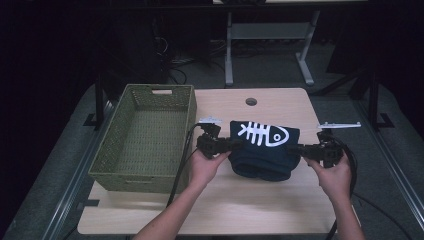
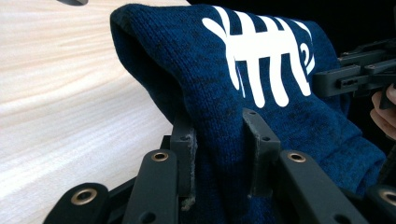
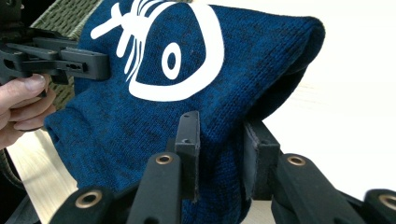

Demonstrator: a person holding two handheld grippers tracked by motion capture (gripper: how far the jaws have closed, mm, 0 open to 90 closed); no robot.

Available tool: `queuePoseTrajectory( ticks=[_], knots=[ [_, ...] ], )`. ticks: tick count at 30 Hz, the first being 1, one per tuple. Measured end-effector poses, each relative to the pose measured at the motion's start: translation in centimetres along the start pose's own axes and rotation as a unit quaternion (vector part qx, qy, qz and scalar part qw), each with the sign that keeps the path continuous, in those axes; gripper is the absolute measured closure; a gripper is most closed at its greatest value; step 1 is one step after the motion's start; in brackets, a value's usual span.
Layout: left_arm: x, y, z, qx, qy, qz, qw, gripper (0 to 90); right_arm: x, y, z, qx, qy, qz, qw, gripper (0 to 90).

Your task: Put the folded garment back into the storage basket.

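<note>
A folded dark blue knit garment (image 1: 264,150) with a white fish-skeleton print hangs between my two grippers, just above the light wooden table (image 1: 260,205). My left gripper (image 1: 234,145) is shut on the garment's left edge. In the left gripper view the fabric (image 2: 224,93) is pinched between the jaws of my left gripper (image 2: 223,144). My right gripper (image 1: 296,149) is shut on the garment's right edge. In the right gripper view the knit (image 3: 187,84) is clamped between the jaws of my right gripper (image 3: 219,149). The other gripper (image 3: 60,63) shows at far left there.
A green woven basket (image 1: 107,165) stands on the left part of the table, close to my left hand (image 1: 202,167). A round cable hole (image 1: 251,101) sits near the table's far edge. Table legs and cables lie beyond on the dark floor.
</note>
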State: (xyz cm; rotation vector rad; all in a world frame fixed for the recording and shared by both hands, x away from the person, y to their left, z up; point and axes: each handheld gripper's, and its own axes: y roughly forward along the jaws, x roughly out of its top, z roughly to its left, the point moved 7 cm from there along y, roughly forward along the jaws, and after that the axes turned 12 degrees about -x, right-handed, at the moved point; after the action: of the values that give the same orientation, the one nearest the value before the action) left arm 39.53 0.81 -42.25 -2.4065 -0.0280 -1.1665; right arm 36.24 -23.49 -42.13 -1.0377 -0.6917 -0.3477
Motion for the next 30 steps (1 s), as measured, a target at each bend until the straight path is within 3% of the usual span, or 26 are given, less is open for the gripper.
queuePoseTrajectory(
  ticks=[10, 30],
  knots=[
    [1.1, -1.4, -0.7, 0.003, 0.015, 0.001, 0.9999, 69.5, 1.2, -0.9, 1.1, 0.002, -0.011, -0.007, 0.9999, 70.9],
    [2.6, -4.7, -1.0, 0.006, 0.015, -0.013, 0.9998, 69.5, 3.6, -1.5, 4.0, 0.009, -0.033, -0.014, 0.9993, 70.9]
  ],
)
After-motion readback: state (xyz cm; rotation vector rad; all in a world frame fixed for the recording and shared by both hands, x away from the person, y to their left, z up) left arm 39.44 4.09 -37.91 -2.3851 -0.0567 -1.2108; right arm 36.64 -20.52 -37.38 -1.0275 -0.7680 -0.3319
